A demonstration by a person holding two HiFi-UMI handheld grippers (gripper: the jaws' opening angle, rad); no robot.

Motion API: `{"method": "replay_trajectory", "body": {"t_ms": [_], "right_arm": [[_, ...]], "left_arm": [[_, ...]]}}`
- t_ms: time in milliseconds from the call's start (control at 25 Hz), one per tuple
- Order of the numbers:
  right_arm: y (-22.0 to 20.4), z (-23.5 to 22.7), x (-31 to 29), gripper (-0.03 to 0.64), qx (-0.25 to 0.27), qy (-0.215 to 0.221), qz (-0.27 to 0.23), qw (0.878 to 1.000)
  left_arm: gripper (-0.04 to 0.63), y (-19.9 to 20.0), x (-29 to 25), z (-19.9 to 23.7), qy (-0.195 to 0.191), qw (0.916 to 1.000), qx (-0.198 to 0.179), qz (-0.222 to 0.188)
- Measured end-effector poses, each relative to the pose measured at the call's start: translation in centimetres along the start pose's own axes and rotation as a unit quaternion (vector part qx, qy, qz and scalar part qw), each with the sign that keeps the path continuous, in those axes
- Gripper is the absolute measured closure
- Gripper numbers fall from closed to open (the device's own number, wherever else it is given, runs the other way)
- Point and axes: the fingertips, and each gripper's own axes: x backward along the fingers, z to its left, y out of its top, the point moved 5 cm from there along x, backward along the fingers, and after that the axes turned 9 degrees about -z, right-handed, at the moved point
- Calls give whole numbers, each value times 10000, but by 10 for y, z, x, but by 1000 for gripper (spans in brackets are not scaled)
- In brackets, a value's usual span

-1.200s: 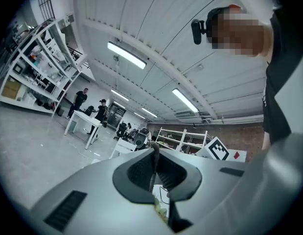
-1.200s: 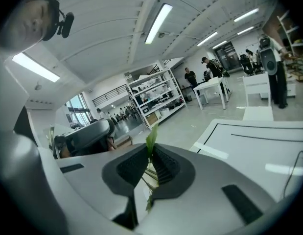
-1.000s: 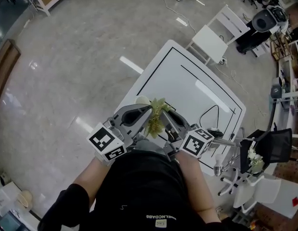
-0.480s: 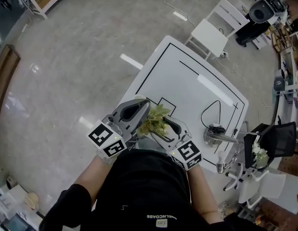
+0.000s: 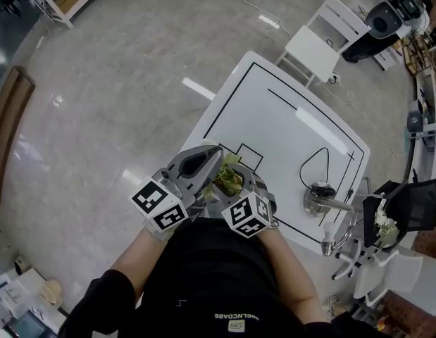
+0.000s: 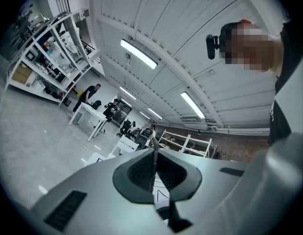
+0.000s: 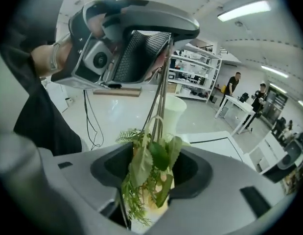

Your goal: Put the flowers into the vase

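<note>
My left gripper is shut on the thin stems of the flowers. It holds them level above the table's near edge. The green and pale flowers hang head down from it. My right gripper sits just below, jaws open and standing either side of the bunch without pressing it. Those jaws have opened wide in the last second and have just come in slightly. A white vase stands behind the bunch in the right gripper view. In the head view the grippers hide it.
The white table carries black outline marks and a looped black cable. A metal clamp fixture sits at its right edge. A white chair stands beyond the table, and a black office chair at the right.
My right gripper has rolled and dropped down and to the left, closer to the left gripper, so its open jaws now flank the flower heads. The left gripper has hardly moved.
</note>
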Motion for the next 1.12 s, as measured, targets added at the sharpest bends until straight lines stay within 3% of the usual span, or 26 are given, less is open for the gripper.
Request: {"method": "replay_trajectory", "body": {"t_ms": [160,400,520,840,1120], "right_arm": [[1,-13,11,465,409,-316,248,9984],[-2,-42,42,502,1256,-829,767,9856],[-1,-54,55,512,1865,-1052,1031,9714],[18,-103,73,514,3747,-1594,1852,8944],[45,-143,78,515,5055,-1868,2312,8100]], "left_arm": [[594,7,4,4,-18,9998,150,-123],[594,6,10,7,-124,9992,366,-101],[594,2,11,2,-235,9993,289,52],[588,-11,13,-4,-533,9965,-327,558],[534,-11,35,14,-184,9951,-670,698]]}}
